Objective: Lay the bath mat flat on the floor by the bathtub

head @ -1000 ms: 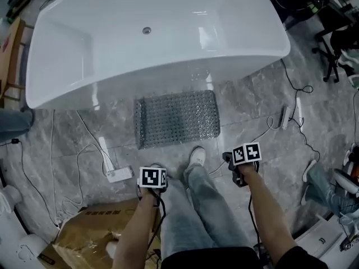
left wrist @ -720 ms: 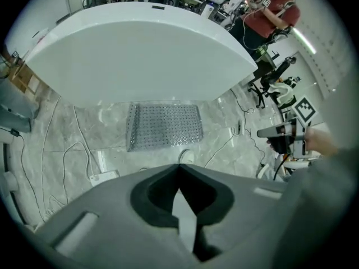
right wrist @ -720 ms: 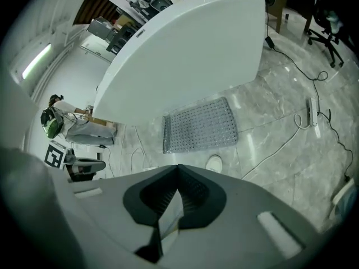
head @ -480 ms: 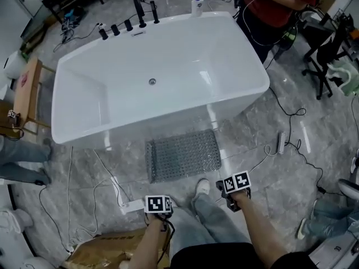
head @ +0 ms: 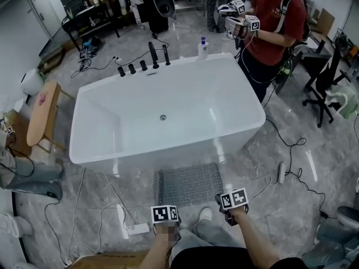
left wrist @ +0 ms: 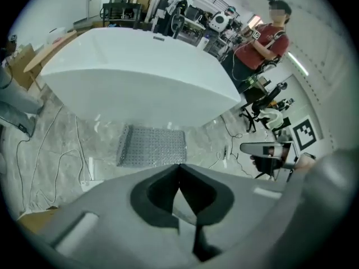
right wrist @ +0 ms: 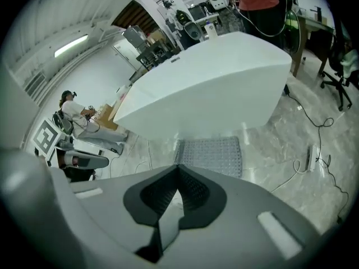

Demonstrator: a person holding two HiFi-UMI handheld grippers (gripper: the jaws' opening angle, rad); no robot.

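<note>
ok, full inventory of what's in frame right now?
bathtub: one, white, centre of floor
bath mat: one, grey, flat on floor by tub's near side
taps: a row, black, tub's far rim
bottle: one, white, blue top, far rim
power strips: two, white, floor either side of mat
wooden bench: one, tan, left of tub
bystander: one, red shirt, beyond tub
office chair: one, black, right
left gripper: grey, shut, empty
right gripper: grey, shut, empty

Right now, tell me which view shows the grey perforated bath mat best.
Head view: the grey perforated bath mat lies flat, nearly whole outline seen from above. Left gripper view shows it smaller, slanted; right gripper view hides its near edge.
</note>
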